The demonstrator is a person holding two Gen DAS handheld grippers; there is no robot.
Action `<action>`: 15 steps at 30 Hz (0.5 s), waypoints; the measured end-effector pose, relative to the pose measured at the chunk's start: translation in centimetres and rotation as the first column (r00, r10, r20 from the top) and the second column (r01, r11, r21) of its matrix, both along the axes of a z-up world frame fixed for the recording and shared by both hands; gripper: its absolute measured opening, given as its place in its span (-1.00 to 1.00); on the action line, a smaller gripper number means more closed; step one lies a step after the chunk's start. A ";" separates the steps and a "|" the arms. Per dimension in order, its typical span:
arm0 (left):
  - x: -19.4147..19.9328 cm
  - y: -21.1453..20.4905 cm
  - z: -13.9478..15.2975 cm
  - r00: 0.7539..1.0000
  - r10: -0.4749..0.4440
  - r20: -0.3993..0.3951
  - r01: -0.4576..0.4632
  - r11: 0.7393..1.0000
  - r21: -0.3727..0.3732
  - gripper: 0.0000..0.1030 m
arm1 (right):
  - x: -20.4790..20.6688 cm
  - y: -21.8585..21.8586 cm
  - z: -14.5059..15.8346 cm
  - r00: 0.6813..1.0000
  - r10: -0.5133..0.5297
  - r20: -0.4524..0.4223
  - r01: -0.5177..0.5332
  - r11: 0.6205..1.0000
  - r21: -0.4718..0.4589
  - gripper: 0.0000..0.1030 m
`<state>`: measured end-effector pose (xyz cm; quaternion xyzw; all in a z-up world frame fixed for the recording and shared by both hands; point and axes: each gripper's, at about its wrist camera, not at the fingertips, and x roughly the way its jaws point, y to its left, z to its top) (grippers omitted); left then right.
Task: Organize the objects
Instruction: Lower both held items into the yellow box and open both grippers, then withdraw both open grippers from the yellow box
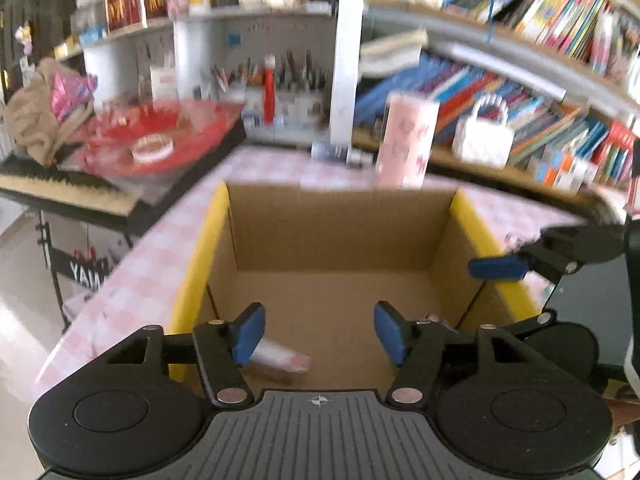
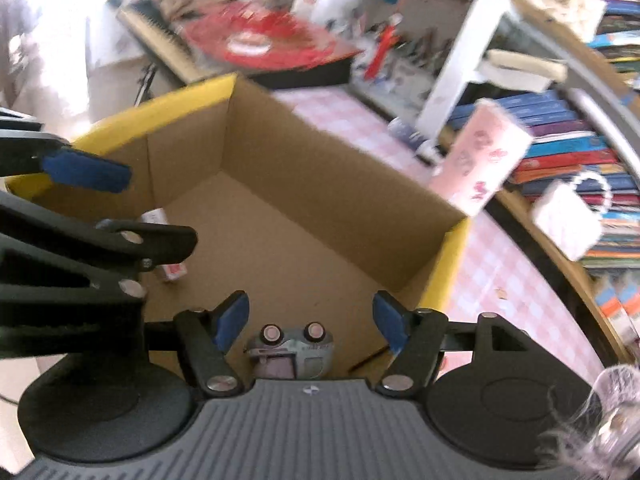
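Observation:
An open cardboard box with yellow outer sides (image 1: 340, 232) (image 2: 320, 200) stands on a pink checked tablecloth. My left gripper (image 1: 318, 334) is open and empty above the box's near end; a small white and pink tube (image 1: 280, 356) lies on the box floor just below its left finger. My right gripper (image 2: 308, 322) is open and empty over the box; a small grey toy car (image 2: 292, 350) lies on its back on the box floor between the fingers. The tube also shows in the right wrist view (image 2: 170, 268), partly hidden by the left gripper.
A tall pink patterned carton (image 1: 406, 140) (image 2: 484, 160) and a white handbag (image 1: 482, 136) (image 2: 568, 216) stand behind the box by shelves full of books (image 1: 540, 92). A red disc (image 1: 156, 136) lies on a keyboard stand at the left. The table's left edge drops to the floor.

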<state>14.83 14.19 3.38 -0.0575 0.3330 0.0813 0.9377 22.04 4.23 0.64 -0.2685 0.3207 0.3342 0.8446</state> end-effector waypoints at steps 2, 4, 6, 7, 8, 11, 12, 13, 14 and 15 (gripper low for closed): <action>-1.5 -0.1 1.2 0.998 0.010 0.057 -0.011 1.000 0.008 0.33 | -1.1 -0.7 1.2 0.999 -0.027 0.028 0.025 0.998 0.050 0.30; -3.2 -0.2 2.3 0.994 0.026 0.109 -0.028 0.999 0.015 0.40 | -2.4 -1.4 2.4 0.996 -0.061 0.067 0.054 0.994 0.100 0.31; -5.0 -0.3 3.1 0.986 0.038 0.161 -0.041 0.999 0.017 0.52 | -3.8 -2.3 3.5 0.990 -0.108 0.091 0.093 0.984 0.152 0.33; -6.1 -0.4 3.4 0.981 0.044 0.189 -0.049 0.999 0.022 0.55 | -4.5 -2.7 3.9 0.986 -0.135 0.098 0.116 0.977 0.179 0.35; -6.9 -0.4 3.5 0.977 0.051 0.206 -0.058 0.998 0.028 0.59 | -5.3 -3.2 4.4 0.981 -0.162 0.103 0.138 0.968 0.210 0.36; -9.1 -0.4 3.4 0.970 0.082 0.230 -0.094 0.995 0.044 0.64 | -7.4 -4.2 4.9 0.965 -0.238 0.108 0.203 0.943 0.265 0.46; -9.8 -0.3 3.1 0.968 0.091 0.232 -0.104 0.994 0.044 0.66 | -8.1 -4.4 4.9 0.959 -0.262 0.110 0.224 0.935 0.275 0.52; -10.6 -0.3 2.9 0.967 0.100 0.234 -0.113 0.993 0.042 0.67 | -8.9 -4.7 4.7 0.952 -0.285 0.111 0.245 0.927 0.285 0.53; -11.3 -0.2 2.6 0.966 0.110 0.234 -0.122 0.992 0.036 0.70 | -9.9 -5.0 4.5 0.946 -0.303 0.112 0.260 0.920 0.293 0.53; -11.9 0.0 2.3 0.966 0.118 0.229 -0.128 0.991 0.028 0.72 | -10.8 -5.4 4.2 0.942 -0.315 0.115 0.270 0.916 0.297 0.53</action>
